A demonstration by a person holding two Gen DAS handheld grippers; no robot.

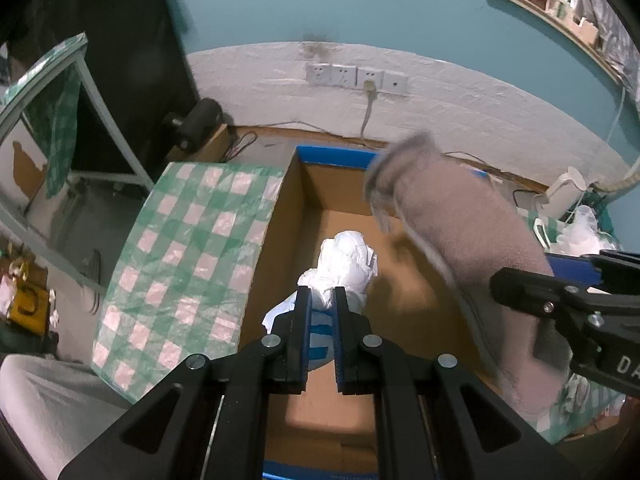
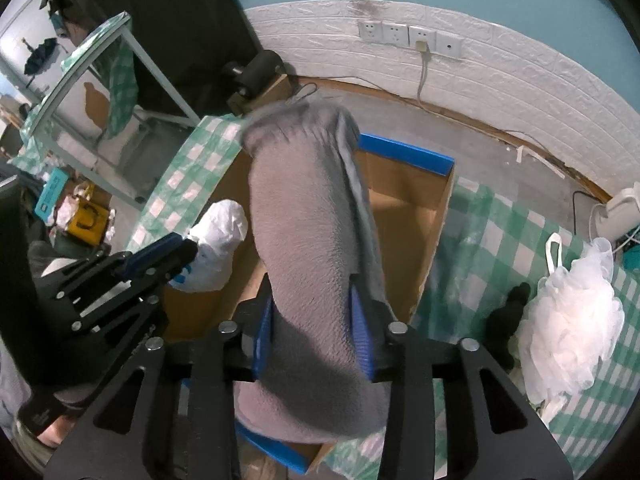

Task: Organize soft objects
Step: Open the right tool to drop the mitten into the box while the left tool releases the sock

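Your cardboard box [image 1: 400, 320] floor lies open near and far right; the white bag [image 1: 346, 268] and grey towel [image 2: 312, 248] crowd the middle.

My right gripper [image 2: 316, 320] has a grey fleecy rolled towel [image 2: 308, 240] between its blue pads, above the open brown cardboard box with blue-taped rim [image 2: 408, 156]. My left gripper [image 2: 176, 256] pinches a crumpled white plastic bag [image 2: 220, 236].

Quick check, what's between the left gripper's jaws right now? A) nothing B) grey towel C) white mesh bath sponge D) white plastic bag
D: in the left wrist view the left gripper is clamped on the crumpled white plastic bag over the cardboard box; the grey towel sits in the right gripper.
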